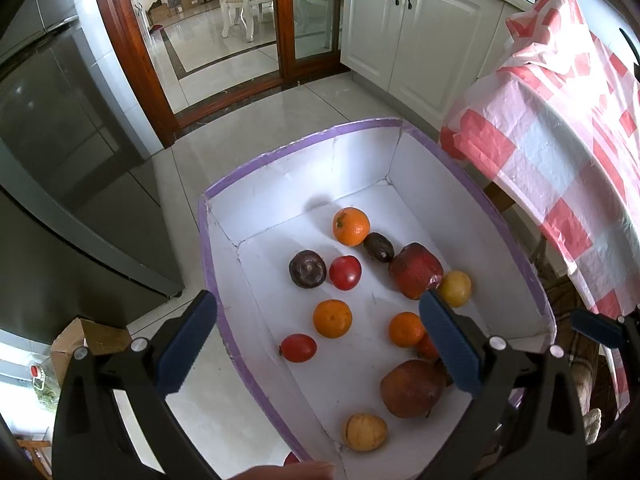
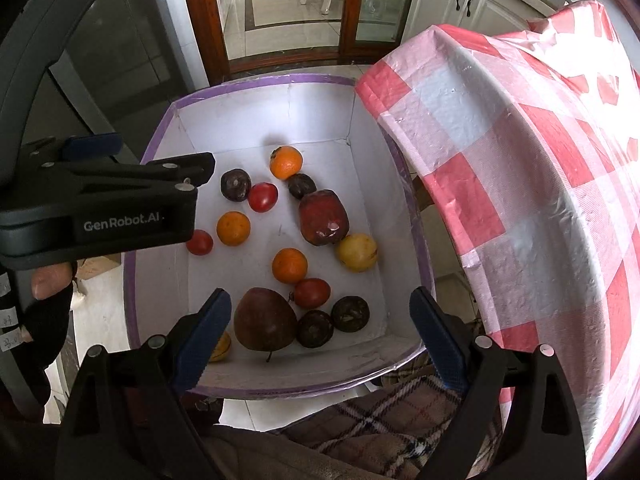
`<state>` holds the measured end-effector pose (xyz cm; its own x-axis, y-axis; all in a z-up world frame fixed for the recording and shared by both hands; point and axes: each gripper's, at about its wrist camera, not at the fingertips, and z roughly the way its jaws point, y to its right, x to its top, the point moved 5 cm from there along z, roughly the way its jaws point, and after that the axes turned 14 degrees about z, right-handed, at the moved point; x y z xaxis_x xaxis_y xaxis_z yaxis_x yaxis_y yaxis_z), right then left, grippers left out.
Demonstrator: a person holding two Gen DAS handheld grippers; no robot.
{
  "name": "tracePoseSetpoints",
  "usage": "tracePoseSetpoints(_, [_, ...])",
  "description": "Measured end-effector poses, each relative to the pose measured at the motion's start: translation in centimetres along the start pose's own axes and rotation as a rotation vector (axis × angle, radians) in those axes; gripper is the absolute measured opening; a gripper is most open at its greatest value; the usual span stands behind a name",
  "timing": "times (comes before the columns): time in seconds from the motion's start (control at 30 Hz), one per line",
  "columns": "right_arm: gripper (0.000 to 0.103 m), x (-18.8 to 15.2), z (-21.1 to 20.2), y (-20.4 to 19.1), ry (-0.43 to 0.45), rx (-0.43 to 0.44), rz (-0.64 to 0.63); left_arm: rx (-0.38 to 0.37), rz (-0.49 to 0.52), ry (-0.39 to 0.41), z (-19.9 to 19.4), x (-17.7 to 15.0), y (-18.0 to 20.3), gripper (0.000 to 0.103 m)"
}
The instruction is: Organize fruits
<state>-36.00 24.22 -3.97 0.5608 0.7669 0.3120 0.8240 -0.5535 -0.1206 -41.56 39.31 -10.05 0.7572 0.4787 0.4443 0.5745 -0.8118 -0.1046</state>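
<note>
Above the white box (image 1: 224, 216) of oranges (image 1: 332, 319), tomatoes (image 1: 345, 272) and pomegranates (image 1: 415, 270), I hold left tool (image 1: 320, 344) and right tool (image 2: 322, 334) wide open, both empty.

Both views are bright and sharp at the centre, daylit from the far doorway. Glare streaks the glossy floor tiles (image 1: 224, 52). Soft shadows fall inside the white box (image 2: 256, 120). Fisheye bending darkens the corners.
</note>
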Motion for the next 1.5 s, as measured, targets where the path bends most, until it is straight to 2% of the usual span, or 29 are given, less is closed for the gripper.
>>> tracePoseSetpoints(1.5, [0.088,-0.32,0.39,0.32,-0.009,-0.003,0.008,0.001,-0.004,-0.011,0.57,-0.51,-0.22,0.101])
